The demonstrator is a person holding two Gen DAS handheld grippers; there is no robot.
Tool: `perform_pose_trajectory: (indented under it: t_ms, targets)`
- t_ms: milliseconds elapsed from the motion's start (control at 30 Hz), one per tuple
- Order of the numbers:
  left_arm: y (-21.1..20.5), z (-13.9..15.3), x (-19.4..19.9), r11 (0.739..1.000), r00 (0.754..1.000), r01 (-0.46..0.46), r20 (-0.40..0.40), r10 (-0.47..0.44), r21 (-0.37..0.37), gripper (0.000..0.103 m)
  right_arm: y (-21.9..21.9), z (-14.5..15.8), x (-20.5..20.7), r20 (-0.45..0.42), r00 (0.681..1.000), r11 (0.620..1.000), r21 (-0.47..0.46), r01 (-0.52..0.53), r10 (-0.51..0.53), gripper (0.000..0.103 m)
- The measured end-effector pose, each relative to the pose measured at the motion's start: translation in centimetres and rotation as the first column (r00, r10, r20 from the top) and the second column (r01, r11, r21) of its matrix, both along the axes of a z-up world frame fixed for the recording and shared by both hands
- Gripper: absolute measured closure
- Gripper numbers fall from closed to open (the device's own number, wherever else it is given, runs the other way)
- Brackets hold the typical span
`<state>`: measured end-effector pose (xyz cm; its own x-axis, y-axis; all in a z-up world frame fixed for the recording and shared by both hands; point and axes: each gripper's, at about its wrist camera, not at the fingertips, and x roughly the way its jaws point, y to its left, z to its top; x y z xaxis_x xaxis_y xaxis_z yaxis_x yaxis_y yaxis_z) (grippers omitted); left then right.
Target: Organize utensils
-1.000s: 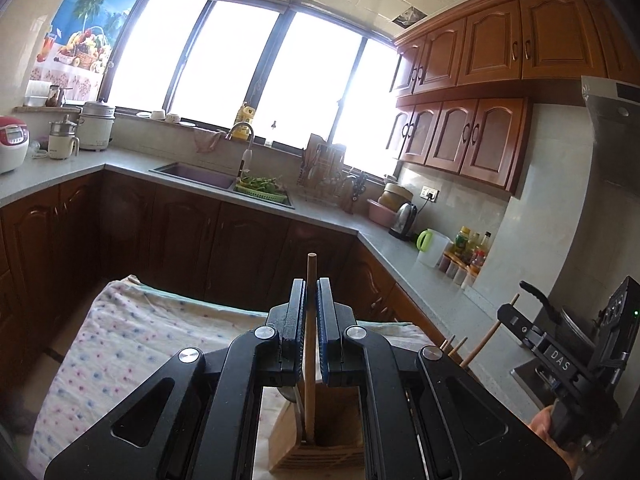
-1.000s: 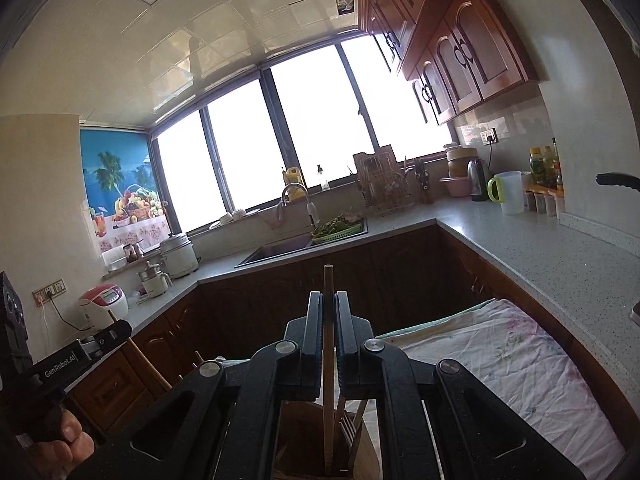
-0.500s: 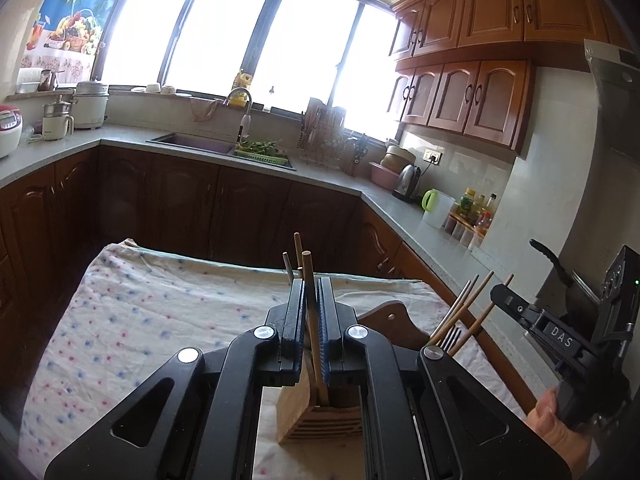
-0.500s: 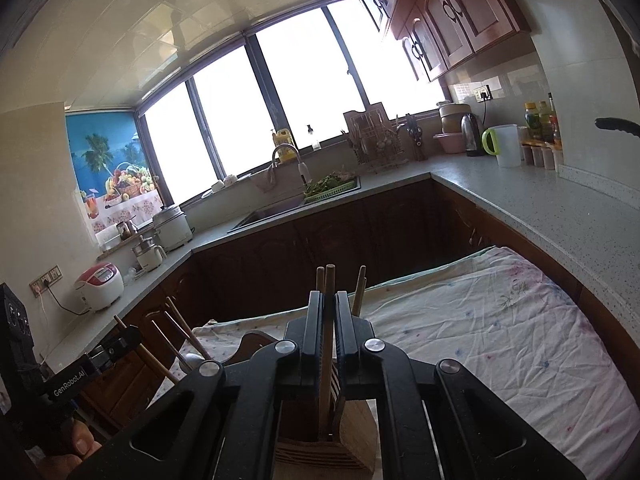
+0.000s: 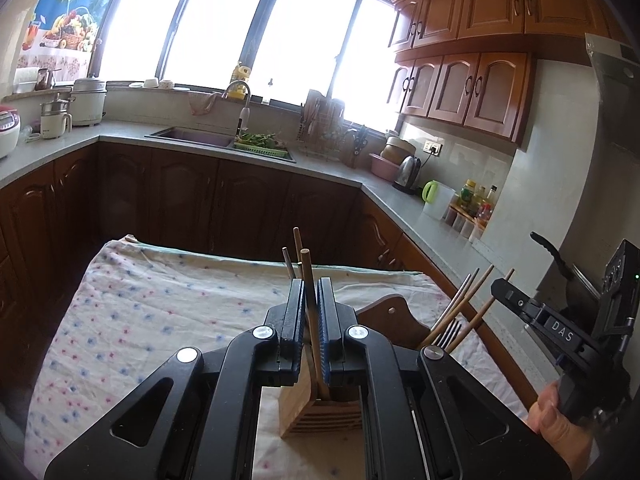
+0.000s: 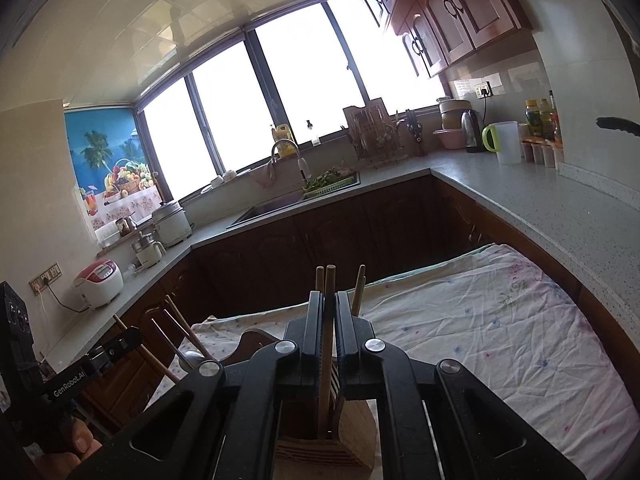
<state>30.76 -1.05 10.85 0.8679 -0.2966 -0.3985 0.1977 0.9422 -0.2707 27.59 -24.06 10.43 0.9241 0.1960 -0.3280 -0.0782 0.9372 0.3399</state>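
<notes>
My left gripper holds a wooden chopstick between its nearly closed jaws; the stick's lower end stands in a wooden utensil holder on the floral cloth. My right gripper holds another wooden chopstick the same way, with its lower end in a wooden holder. Other chopsticks stand beside each held one. In the left wrist view the right gripper's body shows at the right, with more chopsticks and a fork sticking up near it.
The table wears a floral cloth. A brown wooden board lies behind the holders. Kitchen counters with a sink, kettle, bottles and a rice cooker ring the table. A hood hangs at the right.
Both grippers have tilted down and lowered their chopsticks, so the cloth and holders now fill more of each view. Both chopsticks stay in the jaws, their ends in the holders.
</notes>
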Motion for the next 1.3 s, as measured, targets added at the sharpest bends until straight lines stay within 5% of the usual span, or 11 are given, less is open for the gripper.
perform_pose_trajectory:
  t_ms: [100, 167, 300, 567, 733, 1300]
  targets:
    - [0.0, 0.2, -0.3, 1.0, 1.0, 0.008, 0.002, -0.008, -0.002, 0.087, -0.1, 0.1, -0.1, -0.002, 1.0, 1.0, 0.011, -0.007, 0.007, 0.092]
    - [0.1, 0.3, -0.6, 1.0, 1.0, -0.007, 0.011, 0.007, -0.004, 0.061, -0.3, 0.2, -0.4, 0.001, 1.0, 1.0, 0.024, -0.009, 0.009, 0.084]
    - [0.4, 0.4, -1.2, 1.0, 1.0, -0.014, 0.018, 0.014, -0.012, 0.057, -0.9, 0.5, -1.2, 0.022, 1.0, 0.999, 0.049, 0.002, -0.003, 0.059]
    - [1.1, -0.4, -2.4, 0.999, 0.999, -0.047, -0.011, 0.047, -0.016, 0.029, -1.4, 0.4, -2.7, 0.048, 0.999, 0.996, 0.084, -0.015, 0.011, 0.021]
    - [1.9, -1.1, -3.5, 0.998, 0.998, -0.063, -0.03, 0.062, -0.024, 0.02, -1.4, 0.0, -3.7, 0.042, 0.999, 0.995, 0.092, -0.027, 0.023, 0.015]
    - [3.6, -4.1, -9.8, 0.996, 0.991, -0.08, -0.112, 0.076, -0.04, 0.014, -0.3, -2.8, -8.9, -0.031, 0.997, 0.992, 0.106, -0.07, 0.074, 0.013]
